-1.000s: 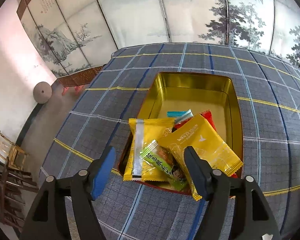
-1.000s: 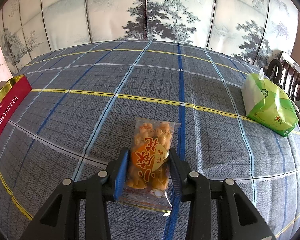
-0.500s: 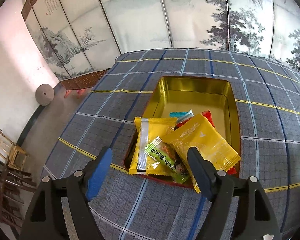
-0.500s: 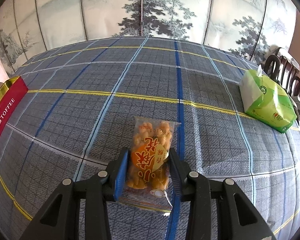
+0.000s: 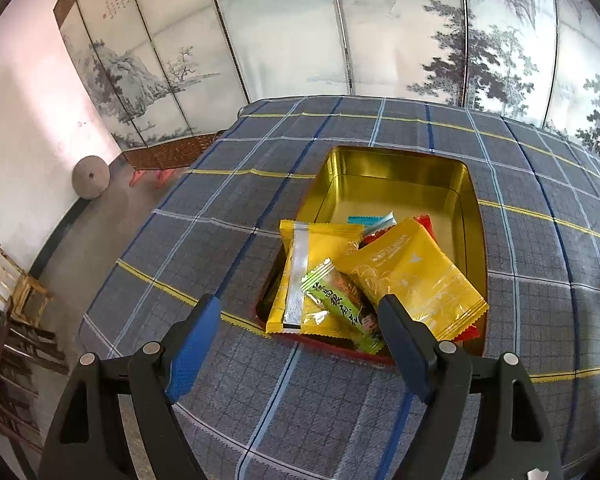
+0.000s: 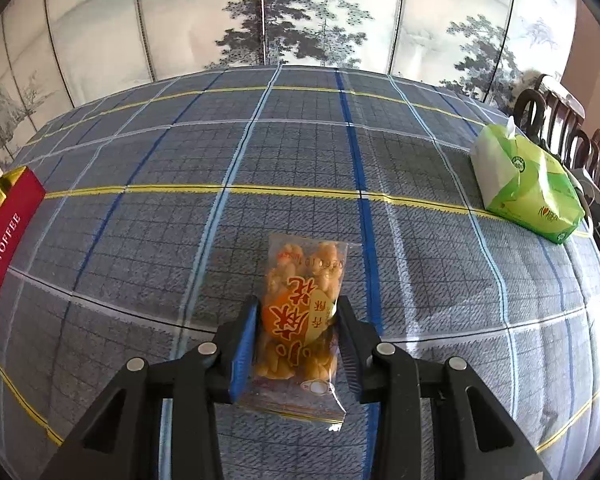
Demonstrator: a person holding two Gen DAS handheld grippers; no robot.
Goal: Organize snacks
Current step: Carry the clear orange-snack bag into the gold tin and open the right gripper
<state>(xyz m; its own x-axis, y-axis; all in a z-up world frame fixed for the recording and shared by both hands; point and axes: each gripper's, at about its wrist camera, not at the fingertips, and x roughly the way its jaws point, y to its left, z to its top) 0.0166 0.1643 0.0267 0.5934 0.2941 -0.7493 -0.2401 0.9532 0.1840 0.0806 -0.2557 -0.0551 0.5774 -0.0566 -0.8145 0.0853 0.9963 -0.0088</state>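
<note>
While the right gripper clamps a clear packet, the tin holds perhaps five snacks.

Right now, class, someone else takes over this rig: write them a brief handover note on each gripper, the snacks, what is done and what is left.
Left gripper: open, its jaws have just been opening, nothing between them, above the near end of the tin.
Right gripper: shut on the clear snack bag, over the tablecloth.
Done: two yellow packets, a green packet and others lie in the tin.
Left: carry the clear bag to the tin, seen at the left edge of the right view.
</note>
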